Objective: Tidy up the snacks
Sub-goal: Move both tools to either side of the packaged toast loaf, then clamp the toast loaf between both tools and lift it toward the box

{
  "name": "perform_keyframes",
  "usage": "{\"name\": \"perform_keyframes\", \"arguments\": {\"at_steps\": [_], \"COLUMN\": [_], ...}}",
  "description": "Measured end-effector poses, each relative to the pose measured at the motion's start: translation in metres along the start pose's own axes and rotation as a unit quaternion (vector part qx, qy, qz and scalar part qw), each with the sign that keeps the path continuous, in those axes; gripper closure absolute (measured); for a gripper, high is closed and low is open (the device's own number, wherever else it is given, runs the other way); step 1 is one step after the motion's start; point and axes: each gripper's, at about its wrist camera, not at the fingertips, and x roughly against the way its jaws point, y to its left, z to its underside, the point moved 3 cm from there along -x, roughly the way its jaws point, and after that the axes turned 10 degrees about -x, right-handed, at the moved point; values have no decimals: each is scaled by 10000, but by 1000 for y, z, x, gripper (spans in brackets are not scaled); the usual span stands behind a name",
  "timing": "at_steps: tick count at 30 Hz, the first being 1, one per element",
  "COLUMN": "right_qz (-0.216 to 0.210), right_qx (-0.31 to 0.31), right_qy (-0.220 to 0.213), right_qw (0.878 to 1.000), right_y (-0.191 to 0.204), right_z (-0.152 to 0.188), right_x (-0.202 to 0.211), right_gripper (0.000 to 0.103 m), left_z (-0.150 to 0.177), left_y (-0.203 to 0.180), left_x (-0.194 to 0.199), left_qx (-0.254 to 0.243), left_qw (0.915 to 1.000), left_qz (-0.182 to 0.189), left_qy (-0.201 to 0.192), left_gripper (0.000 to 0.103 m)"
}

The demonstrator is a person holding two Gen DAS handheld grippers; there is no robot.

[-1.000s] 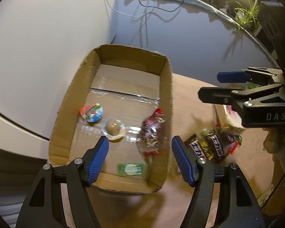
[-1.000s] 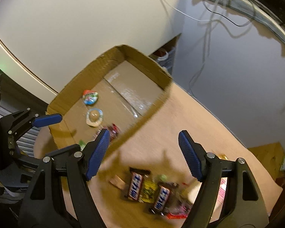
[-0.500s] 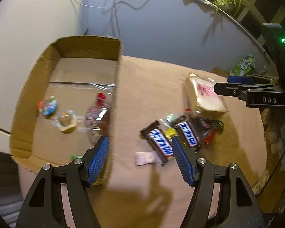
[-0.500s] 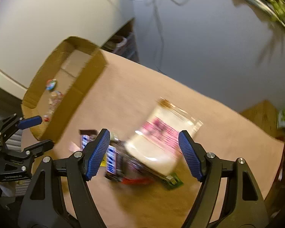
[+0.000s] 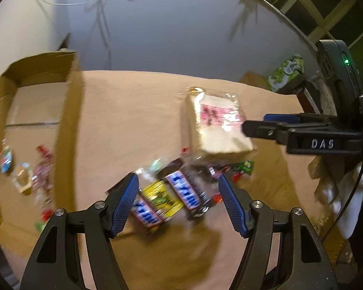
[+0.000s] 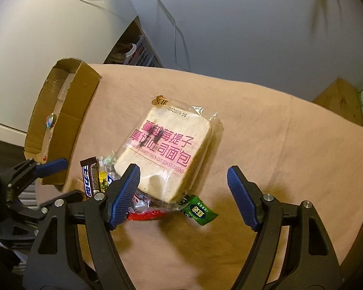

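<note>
A tan cloth [image 6: 266, 145] covers the table, and the snacks lie heaped near its middle. The bread pack [image 6: 167, 152], clear-wrapped with pink lettering, rests on top of the heap, its near edge overlapping a red wrapper [image 6: 145, 215] and a green candy [image 6: 199, 211]. To its left lie two bars [image 5: 184, 191] with blue-and-white labels and a yellow packet [image 5: 161, 199] between them; this view is blurred, so finer detail cannot be made out. The box [image 5: 70, 125] stands at the cloth's left end, open on top, with a few small sweets [image 5: 24, 176] on its floor, well apart from the heap. The left gripper [image 5: 177, 205] hangs over the bars with its jaws wide apart and nothing between the pads; the bars show in the gap below, not touched. The right gripper [image 6: 184, 193] hangs over the near edge of the bread pack, jaws likewise spread wide and holding nothing, its left pad just in front of the pack's corner. Each gripper shows at the edge of the other's view. A green carton [image 5: 285, 72] sits beyond the table's far right corner.
</note>
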Motion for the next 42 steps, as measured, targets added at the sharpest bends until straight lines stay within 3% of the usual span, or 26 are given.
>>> {"name": "perform_keyframes", "arguments": {"at_steps": [7,20,22,28,42], "right_qz": [-248,-802,-793,-742,-557], "right_qx": [-284,-817,-809,-799,-421], "right_qy": [183,549,557,522,298], "right_qw": [9991,9919,9920,9927,9971], "right_y": [-4,-5,-4,-2,22], "right_z": [-7,-15,-14,-15,-19], "right_x": [-12,-36,-37,-36,-13], "right_gripper": [26,28,34,40,40], "left_z": [-23,-45,-45,-46,-45], "left_y": [-20,-25,-27,-33,-31], "left_x": [-29,-62,-63,-63,-41], "left_qx": [-251,-1,-15,-56,-99], "left_qw": [9990,9959,9956,9955,9966], "left_qz": [238,758,803,830,769], "left_qy": [267,499,481,448,272], "left_gripper": [35,34,34,37,37]}}
